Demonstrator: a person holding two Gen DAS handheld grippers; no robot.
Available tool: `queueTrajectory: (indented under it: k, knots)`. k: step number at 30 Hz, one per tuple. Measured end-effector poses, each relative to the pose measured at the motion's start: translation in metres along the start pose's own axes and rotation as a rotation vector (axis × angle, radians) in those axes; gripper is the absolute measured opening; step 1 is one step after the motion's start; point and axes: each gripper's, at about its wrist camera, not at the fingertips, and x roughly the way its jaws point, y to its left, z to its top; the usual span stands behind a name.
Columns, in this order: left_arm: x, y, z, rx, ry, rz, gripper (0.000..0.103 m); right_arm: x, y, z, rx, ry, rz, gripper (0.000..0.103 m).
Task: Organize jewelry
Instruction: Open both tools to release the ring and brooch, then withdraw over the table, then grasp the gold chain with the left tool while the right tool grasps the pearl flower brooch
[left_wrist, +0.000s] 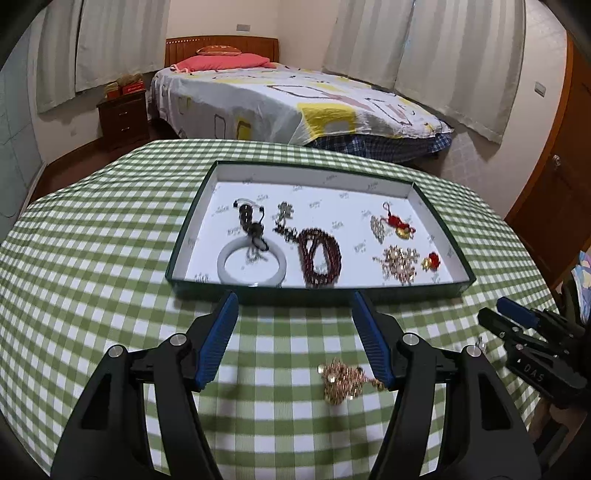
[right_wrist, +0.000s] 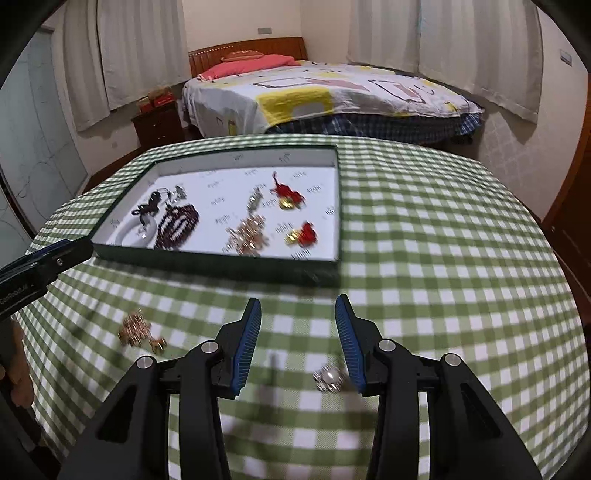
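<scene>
"DAS" marks the right gripper (left_wrist: 517, 325); tray (left_wrist: 184, 266) print unreadable.

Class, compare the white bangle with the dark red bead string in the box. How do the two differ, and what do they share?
The white bangle is one smooth, solid ring; the dark red bead string is made of many small beads. The bangle is pale and holds a round shape; the bead string is dark and lies coiled in loose loops. A dark charm lies across the bangle's rim, none across the beads. Both lie side by side in the green-edged box.
</scene>
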Motion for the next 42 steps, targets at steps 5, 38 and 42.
queueTrajectory:
  k: [5, 38, 42]
  knots:
    - [-0.002, -0.004, -0.015, 0.000, 0.016, 0.004, 0.063, -0.003, -0.009, -0.013, -0.006, 0.020, -0.014, 0.042]
    - [0.015, -0.017, -0.047, 0.045, 0.103, 0.004, 0.063, 0.017, -0.009, -0.037, -0.020, 0.103, -0.005, 0.022]
    - [0.018, -0.019, -0.049, 0.048, 0.111, 0.001, 0.063, 0.015, -0.005, -0.038, -0.025, 0.103, -0.001, 0.022]
